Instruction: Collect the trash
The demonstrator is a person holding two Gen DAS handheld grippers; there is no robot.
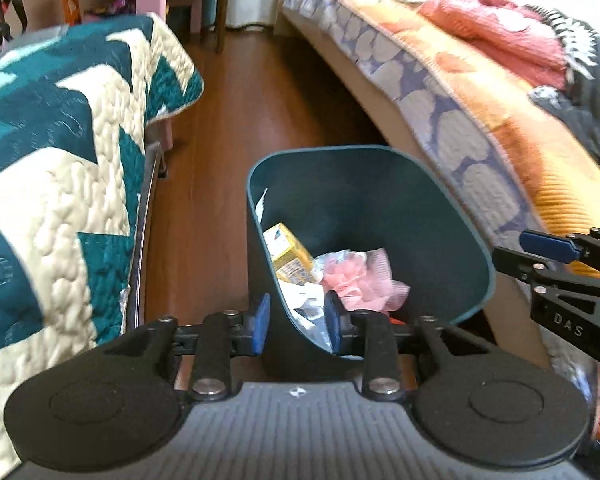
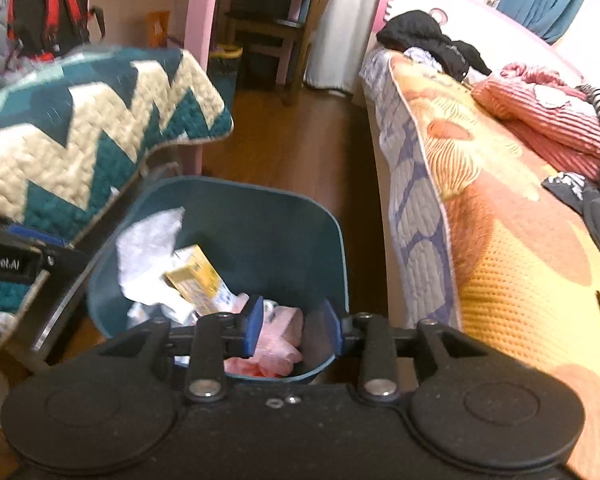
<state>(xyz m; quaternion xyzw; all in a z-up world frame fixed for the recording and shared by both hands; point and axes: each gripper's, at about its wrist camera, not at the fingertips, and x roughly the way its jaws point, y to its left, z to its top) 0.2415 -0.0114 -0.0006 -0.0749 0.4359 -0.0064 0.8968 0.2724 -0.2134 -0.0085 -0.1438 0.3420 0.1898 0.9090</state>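
Smooth teal plastic bin (image 2: 260, 220) holds crumpled pink wrap (image 2: 280, 340), yellow carton (image 2: 200, 280); left gripper (image 1: 298, 322) and right gripper (image 2: 294, 330) angled down above it, jaws apart, empty.

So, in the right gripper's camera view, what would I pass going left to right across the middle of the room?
Zigzag quilt → teal bin with the yellow box inside → strip of wood floor → bed with the orange blanket → red striped clothing.
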